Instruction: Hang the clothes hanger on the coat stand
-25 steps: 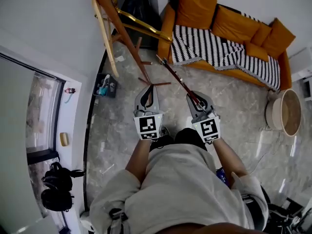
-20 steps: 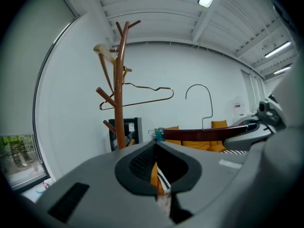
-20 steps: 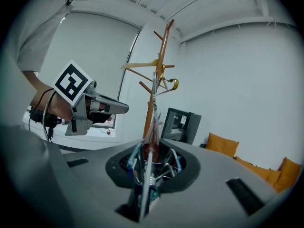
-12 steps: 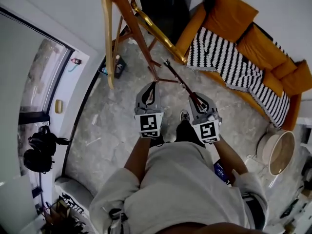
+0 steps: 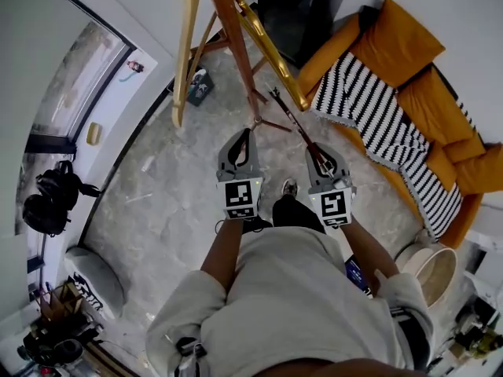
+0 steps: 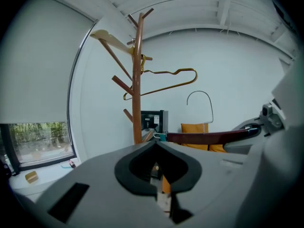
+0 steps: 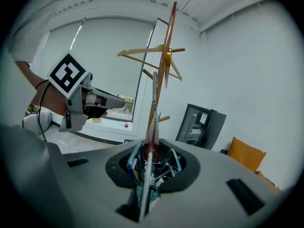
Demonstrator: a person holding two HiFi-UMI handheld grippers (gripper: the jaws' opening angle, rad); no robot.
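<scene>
The wooden coat stand (image 5: pixel 234 45) rises at the top of the head view, carrying a gold wire hanger (image 5: pixel 271 49) and a pale wooden hanger (image 5: pixel 187 45). My right gripper (image 5: pixel 322 162) is shut on a dark red clothes hanger (image 5: pixel 295 124) that points toward the stand's base. In the right gripper view the hanger (image 7: pixel 153 127) stands edge-on between the jaws of the gripper (image 7: pixel 148 161), with the stand (image 7: pixel 164 65) behind it. My left gripper (image 5: pixel 240 144) is shut on nothing beside it. The left gripper view shows the hanger's bar (image 6: pixel 204 137) and metal hook (image 6: pixel 202 101) right of the stand (image 6: pixel 137 94).
An orange sofa with a striped blanket (image 5: pixel 377 108) runs along the right. A dark cabinet (image 5: pixel 299 6) stands behind the stand. A small box (image 5: pixel 196 85) sits by the stand's foot, a black backpack (image 5: pixel 47 206) lies left, and a round basket (image 5: pixel 428 269) sits lower right.
The coat stand has come closer and larger in the head view, and the room has swung round. Both grippers keep the same stance, the right still holding the hanger.
</scene>
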